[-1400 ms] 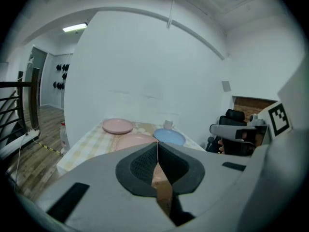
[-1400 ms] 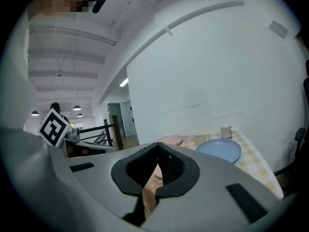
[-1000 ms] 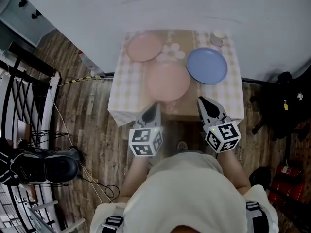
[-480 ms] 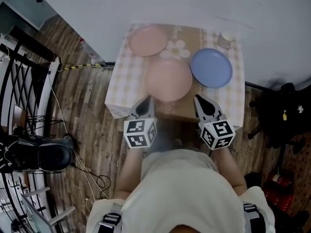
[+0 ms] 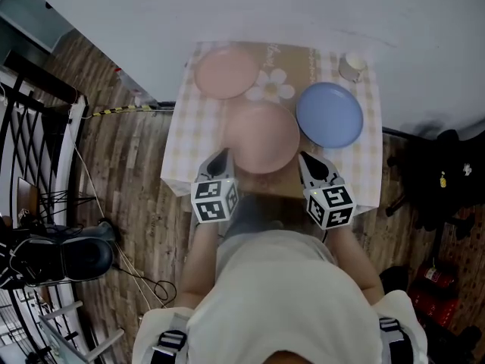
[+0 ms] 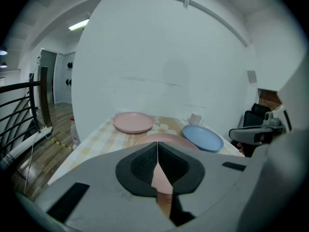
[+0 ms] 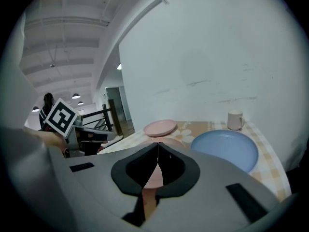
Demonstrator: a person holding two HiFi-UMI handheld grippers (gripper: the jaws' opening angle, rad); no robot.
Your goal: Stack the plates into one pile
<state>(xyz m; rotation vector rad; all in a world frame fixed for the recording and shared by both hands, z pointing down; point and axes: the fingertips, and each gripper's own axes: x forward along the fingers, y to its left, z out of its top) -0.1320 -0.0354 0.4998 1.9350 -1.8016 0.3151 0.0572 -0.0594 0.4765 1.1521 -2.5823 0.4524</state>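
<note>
Three plates lie apart on a small table with a checked cloth (image 5: 189,127). A pink plate (image 5: 226,73) sits at the far left, a second pink plate (image 5: 261,137) near the front middle, and a blue plate (image 5: 329,115) at the right. My left gripper (image 5: 220,156) hovers at the near pink plate's front left, shut and holding nothing. At that plate's front right is my right gripper (image 5: 305,159), also shut and holding nothing. In the left gripper view the near pink plate (image 6: 166,139) lies just beyond the closed jaws. In the right gripper view the blue plate (image 7: 224,149) lies ahead to the right.
A white cup (image 5: 351,67) stands at the table's far right corner behind the blue plate. A white wall runs right behind the table. A black railing (image 5: 30,150) and gear stand on the wooden floor at the left, dark bags (image 5: 443,180) at the right.
Both grippers have come forward and down, from in front of the table to its near edge beside the near pink plate. Both stayed shut. The plates have not moved.
</note>
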